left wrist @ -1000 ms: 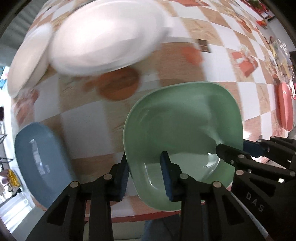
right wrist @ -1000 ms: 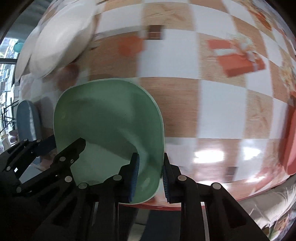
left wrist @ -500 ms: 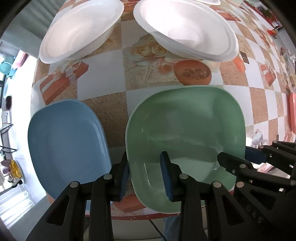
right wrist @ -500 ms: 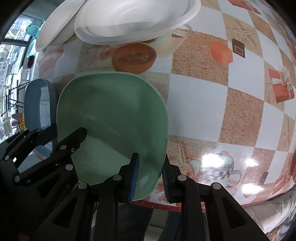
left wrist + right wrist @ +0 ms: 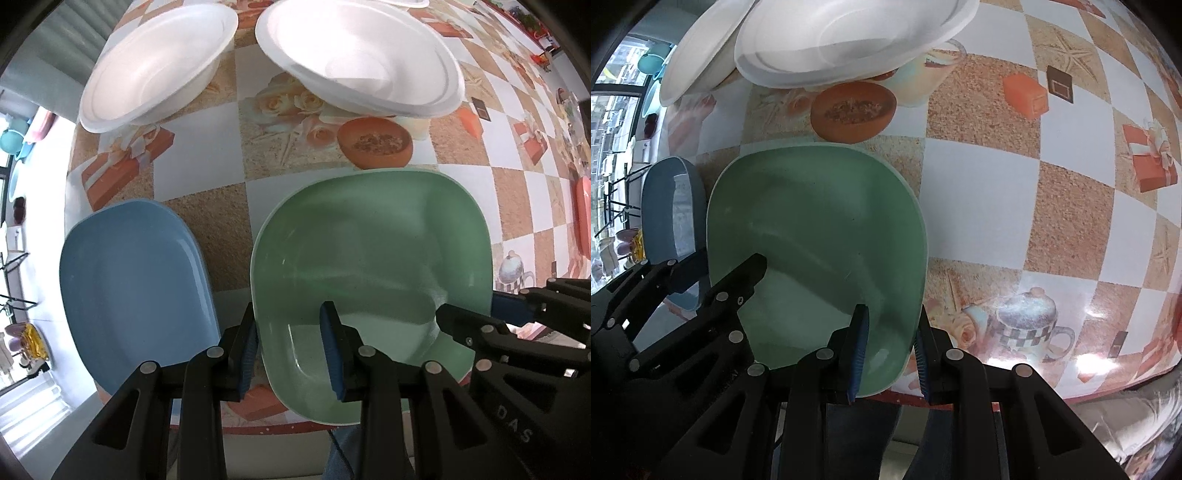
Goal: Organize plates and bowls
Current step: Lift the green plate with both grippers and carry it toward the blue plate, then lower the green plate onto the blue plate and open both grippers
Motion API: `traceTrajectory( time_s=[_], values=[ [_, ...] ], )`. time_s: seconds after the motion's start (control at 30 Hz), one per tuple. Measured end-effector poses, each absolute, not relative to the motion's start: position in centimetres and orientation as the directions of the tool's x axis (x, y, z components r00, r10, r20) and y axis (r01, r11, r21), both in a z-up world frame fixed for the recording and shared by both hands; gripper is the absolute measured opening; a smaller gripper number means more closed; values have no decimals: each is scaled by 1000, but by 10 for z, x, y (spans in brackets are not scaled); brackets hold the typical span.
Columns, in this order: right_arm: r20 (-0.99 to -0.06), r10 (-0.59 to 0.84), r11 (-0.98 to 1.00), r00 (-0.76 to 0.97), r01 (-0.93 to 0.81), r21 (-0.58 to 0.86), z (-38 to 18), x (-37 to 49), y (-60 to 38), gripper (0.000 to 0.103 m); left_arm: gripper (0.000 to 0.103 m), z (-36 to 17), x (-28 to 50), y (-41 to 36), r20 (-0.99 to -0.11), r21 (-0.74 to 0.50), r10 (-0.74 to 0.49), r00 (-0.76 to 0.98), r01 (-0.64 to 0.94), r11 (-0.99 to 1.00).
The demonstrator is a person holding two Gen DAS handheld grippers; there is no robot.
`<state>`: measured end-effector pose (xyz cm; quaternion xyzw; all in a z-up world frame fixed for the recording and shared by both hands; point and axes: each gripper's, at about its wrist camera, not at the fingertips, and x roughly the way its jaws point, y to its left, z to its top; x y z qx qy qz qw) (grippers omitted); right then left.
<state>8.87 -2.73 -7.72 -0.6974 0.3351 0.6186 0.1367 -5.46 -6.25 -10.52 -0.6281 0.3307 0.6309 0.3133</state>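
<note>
A green square plate [image 5: 373, 266] [image 5: 812, 240] is held by both grippers near the table's front edge. My left gripper [image 5: 291, 350] is shut on its left rim. My right gripper [image 5: 888, 354] is shut on its right rim and also shows in the left wrist view [image 5: 476, 317]. A blue square plate [image 5: 133, 280] [image 5: 670, 221] lies just left of the green one. Two white round bowls [image 5: 155, 62] [image 5: 365, 55] sit farther back; the nearer one also shows in the right wrist view [image 5: 849, 37].
The table [image 5: 1015, 177] has a checkered cloth with printed pictures. A red-orange plate [image 5: 583, 218] lies at the far right edge. The table's front edge [image 5: 266, 430] is right below the grippers.
Both grippers have carried the green plate back toward the front edge, beside the blue plate. The white bowls now lie farther ahead. Both grips are unchanged.
</note>
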Motion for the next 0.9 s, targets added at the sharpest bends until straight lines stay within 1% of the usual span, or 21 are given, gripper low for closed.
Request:
traceTrajectory(
  time_s=[0.23, 0.4, 0.53, 0.7, 0.9],
  values=[
    [-956, -295, -750, -4, -618, 234, -53, 78, -20, 26, 35, -82, -55, -68, -999, 26, 4, -36, -800, -600],
    [-959, -282, -795, -14, -557, 242, -33, 58, -25, 26, 35, -60, -62, -78, -996, 60, 9, -85, -776, -628],
    [-954, -298, -819, -28, -506, 271, -22, 33, -35, 27, 35, -39, -73, -92, -990, 97, 11, -138, -750, -654],
    [-945, -326, -845, -27, -440, 304, -19, 6, -60, 26, 35, -16, -96, -112, -982, 139, -4, -188, -716, -684],
    [-935, -356, -866, -5, -375, 332, -29, -13, -94, 27, 35, -19, -120, -142, -979, 170, -44, -198, -679, -714]
  ],
)
